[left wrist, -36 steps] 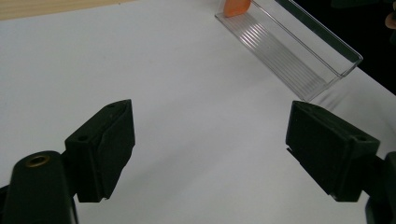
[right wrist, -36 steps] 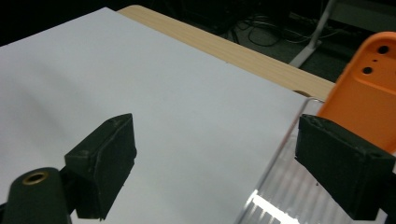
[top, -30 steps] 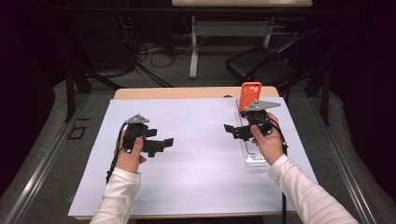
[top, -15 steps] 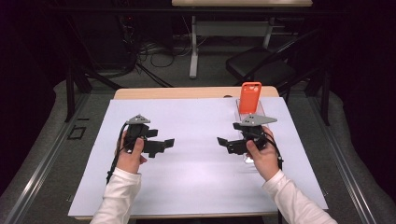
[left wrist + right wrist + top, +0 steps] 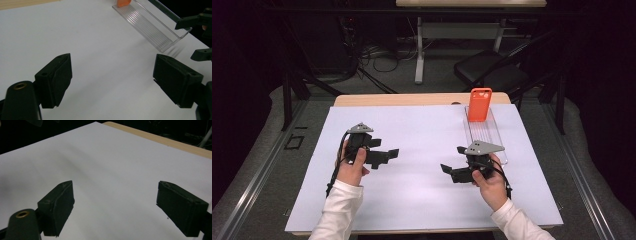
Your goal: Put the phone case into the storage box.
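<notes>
Right gripper (image 5: 451,171) pulled back from clear ribbed plastic tray (image 5: 498,145) holding upright orange phone case (image 5: 479,104) — jaws wide, empty; left gripper (image 5: 388,154) unmoved, wide, empty — placement looks finished

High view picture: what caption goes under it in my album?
Two open grippers, left and right, above white paper; orange phone case stands in clear tray.

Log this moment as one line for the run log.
left gripper: open, empty | right gripper: open, empty, beside clear tray | orange case: upright at tray's far end
</notes>
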A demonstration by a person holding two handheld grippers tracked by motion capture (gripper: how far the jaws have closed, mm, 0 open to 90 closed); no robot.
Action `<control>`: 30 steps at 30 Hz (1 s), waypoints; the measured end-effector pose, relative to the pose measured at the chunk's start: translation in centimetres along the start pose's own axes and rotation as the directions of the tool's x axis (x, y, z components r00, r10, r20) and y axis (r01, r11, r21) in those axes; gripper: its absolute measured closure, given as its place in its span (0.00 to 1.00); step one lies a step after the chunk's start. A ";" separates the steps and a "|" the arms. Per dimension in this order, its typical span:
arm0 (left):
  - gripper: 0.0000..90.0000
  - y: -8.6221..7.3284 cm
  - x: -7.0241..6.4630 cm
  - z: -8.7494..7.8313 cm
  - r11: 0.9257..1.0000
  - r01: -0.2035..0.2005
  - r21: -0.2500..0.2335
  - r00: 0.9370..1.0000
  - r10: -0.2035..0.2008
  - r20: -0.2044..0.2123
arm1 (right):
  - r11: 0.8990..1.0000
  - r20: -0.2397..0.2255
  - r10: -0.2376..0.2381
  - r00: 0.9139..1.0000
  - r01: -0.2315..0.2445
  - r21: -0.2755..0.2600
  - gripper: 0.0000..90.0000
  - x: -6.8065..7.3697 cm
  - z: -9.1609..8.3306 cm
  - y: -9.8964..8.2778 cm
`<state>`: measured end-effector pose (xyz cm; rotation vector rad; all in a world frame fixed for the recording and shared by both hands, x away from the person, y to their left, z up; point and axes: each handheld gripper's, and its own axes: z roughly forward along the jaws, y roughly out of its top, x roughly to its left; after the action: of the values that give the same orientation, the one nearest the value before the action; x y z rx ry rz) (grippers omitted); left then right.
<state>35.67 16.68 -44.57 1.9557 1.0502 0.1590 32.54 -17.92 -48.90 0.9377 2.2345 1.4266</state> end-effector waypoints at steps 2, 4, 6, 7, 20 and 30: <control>0.18 0.0 0.0 0.0 1.000 -0.001 -0.001 1.000 0.001 0.000 | 1.000 -0.004 -0.003 1.000 0.003 -0.001 0.16 0.2 0.1 -0.3; 0.18 0.0 -0.1 0.1 1.000 -0.002 -0.003 1.000 0.002 -0.001 | 1.000 -0.005 -0.006 1.000 0.006 -0.005 0.16 0.3 0.1 -0.6; 0.18 0.0 0.0 0.1 1.000 -0.004 0.000 1.000 0.004 0.000 | 1.000 -0.007 -0.014 1.000 0.014 -0.011 0.16 0.4 0.2 -0.8; 0.18 0.0 0.0 0.1 1.000 -0.005 0.001 1.000 0.005 0.000 | 1.000 -0.006 -0.019 1.000 0.019 -0.017 0.16 0.6 0.2 -0.9; 0.18 -0.1 0.1 0.2 1.000 -0.011 0.005 1.000 0.011 -0.003 | 0.998 -0.004 -0.048 0.999 0.048 -0.034 0.16 1.2 0.1 -1.9; 0.18 -0.1 0.1 0.3 1.000 -0.007 0.011 1.000 0.007 -0.002 | 0.998 -0.009 -0.066 0.998 0.066 -0.022 0.16 1.4 0.4 -2.1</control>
<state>35.81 16.54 -44.88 1.9694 1.0480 0.1589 30.98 -17.34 -50.87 0.8439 2.2316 1.4259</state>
